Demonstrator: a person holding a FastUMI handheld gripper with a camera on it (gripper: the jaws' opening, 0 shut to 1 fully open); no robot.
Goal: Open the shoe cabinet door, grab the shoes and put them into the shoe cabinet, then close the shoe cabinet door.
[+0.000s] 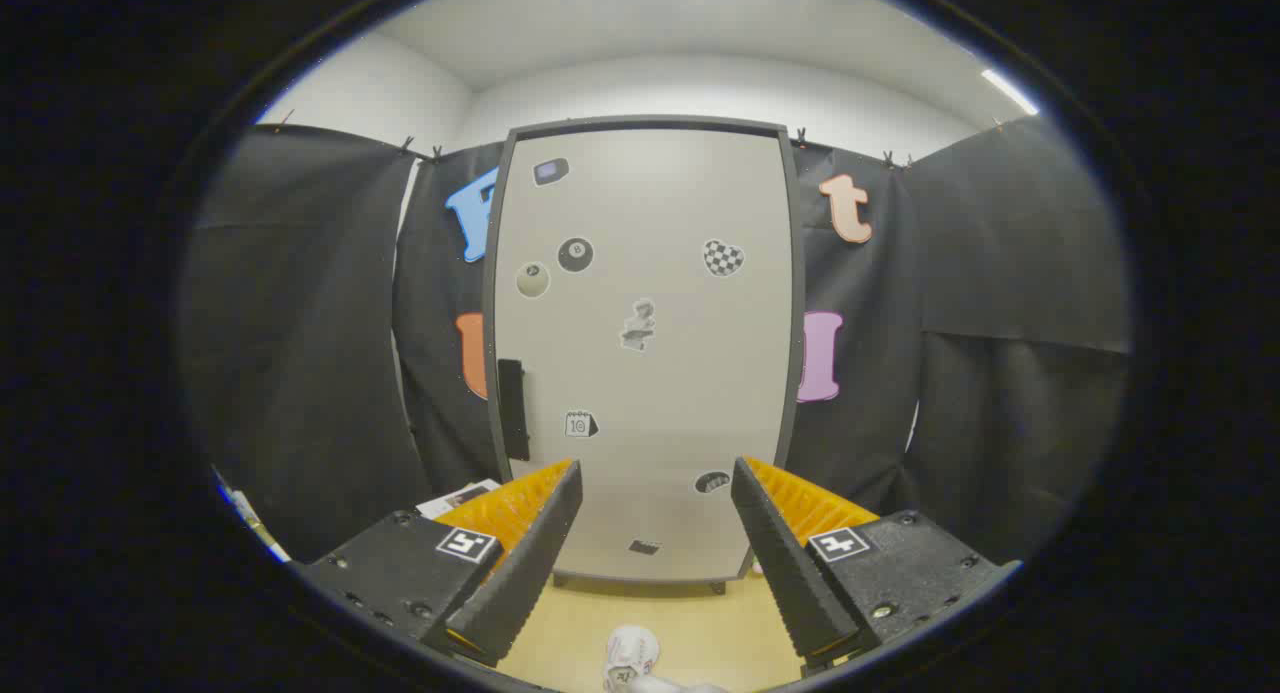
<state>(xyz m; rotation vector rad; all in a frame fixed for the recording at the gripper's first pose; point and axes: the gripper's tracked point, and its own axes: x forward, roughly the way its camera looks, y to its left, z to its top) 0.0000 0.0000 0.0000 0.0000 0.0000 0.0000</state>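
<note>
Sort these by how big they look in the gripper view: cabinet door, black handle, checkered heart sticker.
1. cabinet door
2. black handle
3. checkered heart sticker
All lie on one door, so the ranking holds. The hand-held gripper is open.

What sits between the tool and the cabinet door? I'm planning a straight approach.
Bare light wooden floor in the gripper view; a white shoe lies between the open tool fingers, short of the closed grey sticker-covered cabinet door.

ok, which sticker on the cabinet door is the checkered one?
The heart-shaped sticker high on the door's right side, well beyond the open tongs. The round black ball sticker and pale ball sticker are plain.
</note>
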